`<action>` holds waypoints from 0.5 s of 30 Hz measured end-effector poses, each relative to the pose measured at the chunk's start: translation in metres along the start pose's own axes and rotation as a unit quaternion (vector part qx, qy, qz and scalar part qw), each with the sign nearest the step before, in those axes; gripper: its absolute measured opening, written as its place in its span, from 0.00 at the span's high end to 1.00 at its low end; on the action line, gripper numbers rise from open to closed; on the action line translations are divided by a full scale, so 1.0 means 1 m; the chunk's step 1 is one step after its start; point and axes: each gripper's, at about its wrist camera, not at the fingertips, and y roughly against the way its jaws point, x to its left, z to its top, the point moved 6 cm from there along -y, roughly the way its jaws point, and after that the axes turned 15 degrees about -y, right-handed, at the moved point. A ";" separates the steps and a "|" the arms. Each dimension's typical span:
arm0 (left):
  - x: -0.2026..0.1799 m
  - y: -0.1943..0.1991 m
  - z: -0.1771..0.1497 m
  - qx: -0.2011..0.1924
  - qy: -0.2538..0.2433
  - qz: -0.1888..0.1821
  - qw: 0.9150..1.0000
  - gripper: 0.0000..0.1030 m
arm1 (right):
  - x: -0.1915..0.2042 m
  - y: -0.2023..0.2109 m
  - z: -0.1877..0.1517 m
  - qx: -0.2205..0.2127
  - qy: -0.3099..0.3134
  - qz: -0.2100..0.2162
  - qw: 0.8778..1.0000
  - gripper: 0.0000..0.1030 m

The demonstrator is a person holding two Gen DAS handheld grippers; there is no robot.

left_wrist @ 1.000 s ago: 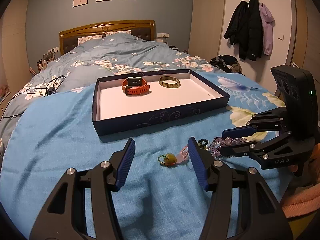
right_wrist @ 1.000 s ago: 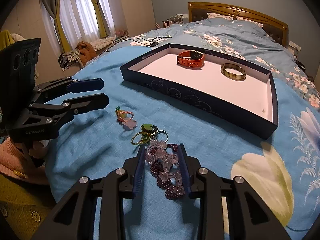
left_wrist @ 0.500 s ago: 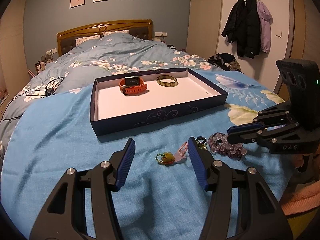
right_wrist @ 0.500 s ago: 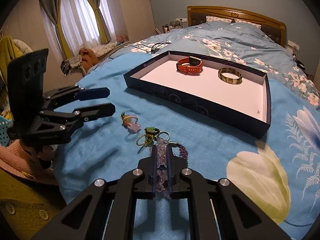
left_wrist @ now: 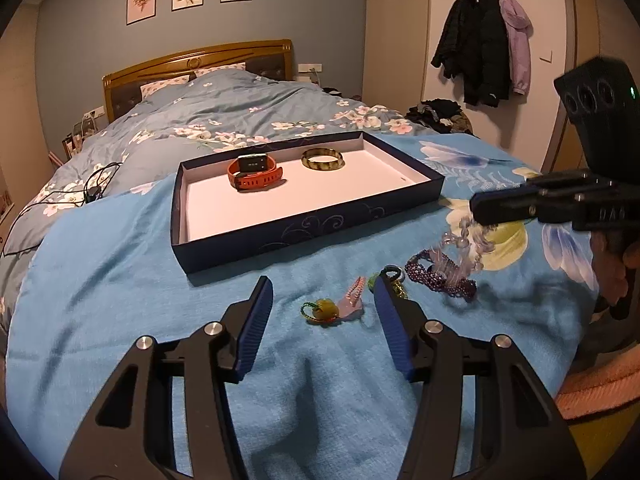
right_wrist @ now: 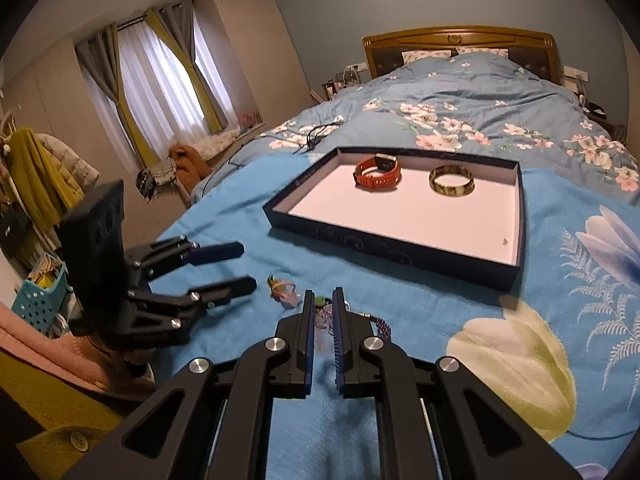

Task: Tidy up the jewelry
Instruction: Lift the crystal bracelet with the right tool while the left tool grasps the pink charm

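Observation:
My right gripper [right_wrist: 322,304] is shut on a clear bead bracelet [left_wrist: 464,240], which hangs from it a little above the blue bedspread. A purple bead bracelet [left_wrist: 440,276] lies on the bed right below. My left gripper [left_wrist: 322,280] hovers over a green-yellow charm [left_wrist: 322,310] and a pink piece [left_wrist: 352,302]; its jaws are closing and the pads touch nothing. A dark blue tray [left_wrist: 304,228] farther up the bed holds an orange watch [left_wrist: 254,172] and a mottled bangle [left_wrist: 322,159]. In the right wrist view the left gripper [right_wrist: 242,267] stands to the left.
The tray [right_wrist: 380,246] has bare white floor in front of the watch [right_wrist: 378,172] and bangle [right_wrist: 451,181]. A small ring and green bits [left_wrist: 394,274] lie by the left gripper's right finger. A black cable [left_wrist: 92,188] lies on the floral duvet at the left.
My right gripper shut on the clear bead bracelet and lifted it off the bed, leaving the purple one behind. The left gripper stayed in place.

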 end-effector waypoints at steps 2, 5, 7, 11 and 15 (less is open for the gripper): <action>-0.002 -0.001 0.000 0.001 -0.009 -0.002 1.000 0.52 | 0.001 0.001 0.002 -0.004 -0.001 0.002 1.000 0.93; -0.008 -0.004 0.004 0.001 -0.031 -0.002 1.000 0.55 | 0.000 0.002 0.005 -0.008 -0.007 0.003 1.000 0.93; -0.012 -0.007 0.006 0.002 -0.046 -0.002 0.999 0.59 | -0.001 0.001 0.008 -0.010 -0.015 0.008 1.000 0.93; -0.020 -0.023 0.007 0.033 -0.064 -0.026 0.997 0.70 | 0.001 0.005 0.014 -0.020 -0.019 0.015 0.999 0.93; -0.020 -0.032 0.005 0.050 -0.059 -0.042 0.996 0.76 | 0.003 0.010 0.020 -0.032 -0.019 0.020 0.999 0.93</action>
